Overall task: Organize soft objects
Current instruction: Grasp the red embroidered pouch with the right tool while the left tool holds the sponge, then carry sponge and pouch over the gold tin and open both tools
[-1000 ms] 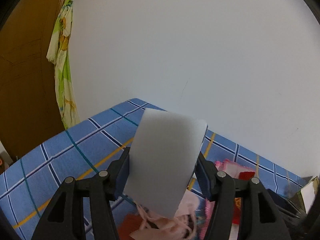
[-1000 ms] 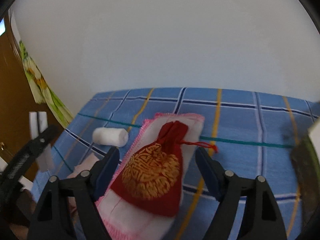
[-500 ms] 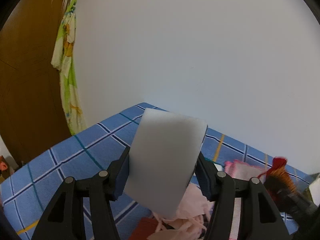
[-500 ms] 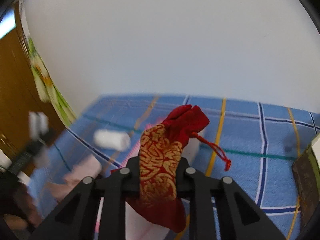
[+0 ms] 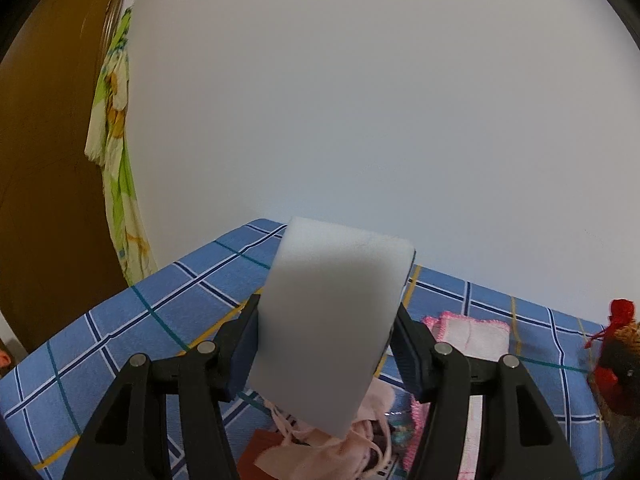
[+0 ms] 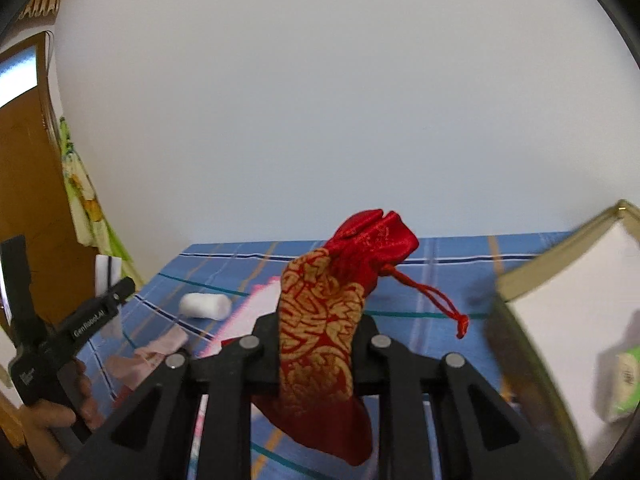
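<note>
My left gripper [image 5: 326,344] is shut on a white foam block [image 5: 332,320] that stands up between its fingers above the blue checked cloth [image 5: 120,340]. My right gripper [image 6: 318,344] is shut on a red drawstring pouch [image 6: 320,320] with a gold pattern, held clear of the cloth with its cord hanging to the right. The left wrist view shows the same pouch [image 5: 616,356] at its right edge. A pink-edged white cloth [image 5: 472,334] lies flat behind the left fingers, and pale pink fabric [image 5: 360,436] lies crumpled under them.
An open box [image 6: 568,320] with white walls stands at the right and holds a green pack [image 6: 624,380]. A small white roll [image 6: 205,306] lies on the checked cloth [image 6: 440,280]. A hand [image 6: 52,412] holds the left gripper [image 6: 68,336]. A wall rises behind the table.
My right gripper closed on the red pouch, lifted it off the pink-edged cloth and carried it right, towards the box. The left gripper, still holding the foam block, shifted slightly.
</note>
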